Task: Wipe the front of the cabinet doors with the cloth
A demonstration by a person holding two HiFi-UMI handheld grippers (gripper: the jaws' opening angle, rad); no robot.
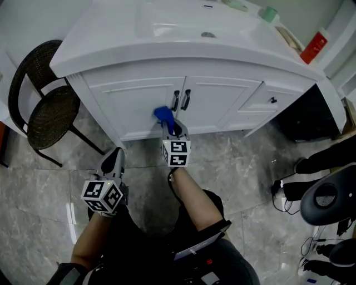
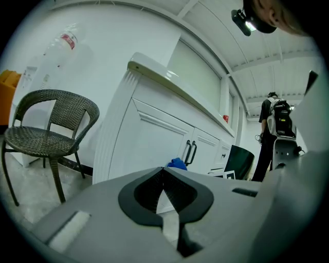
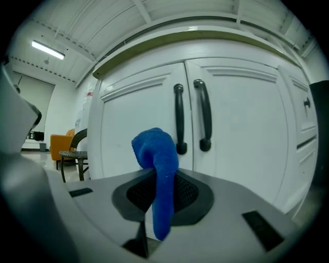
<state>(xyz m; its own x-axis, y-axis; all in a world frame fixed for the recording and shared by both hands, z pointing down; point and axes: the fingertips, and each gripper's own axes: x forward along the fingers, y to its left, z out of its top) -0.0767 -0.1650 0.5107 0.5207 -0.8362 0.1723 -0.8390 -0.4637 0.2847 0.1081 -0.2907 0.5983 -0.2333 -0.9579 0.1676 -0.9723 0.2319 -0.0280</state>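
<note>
The right gripper point(image 3: 163, 192) pinches the blue cloth point(image 3: 156, 151) between its fingers, near the left cabinet door point(image 3: 131, 123), beside the 2 handles point(image 3: 178, 118). The left gripper point(image 2: 163, 177) hangs back from that door, fingers pressed together.

In the head view the cloth point(image 1: 163, 116) covers the tips of the right gripper point(image 1: 171, 131), and whether it touches the cabinet door point(image 1: 142, 103) cannot be told. In the right gripper view its lower end sinks out of sight between the fingers point(image 3: 189, 194). A green thing point(image 1: 235, 4) on the desk point(image 1: 111, 33) is cut off by the top edge. The red bottle point(image 1: 313, 47) bears print too small to read.
</note>
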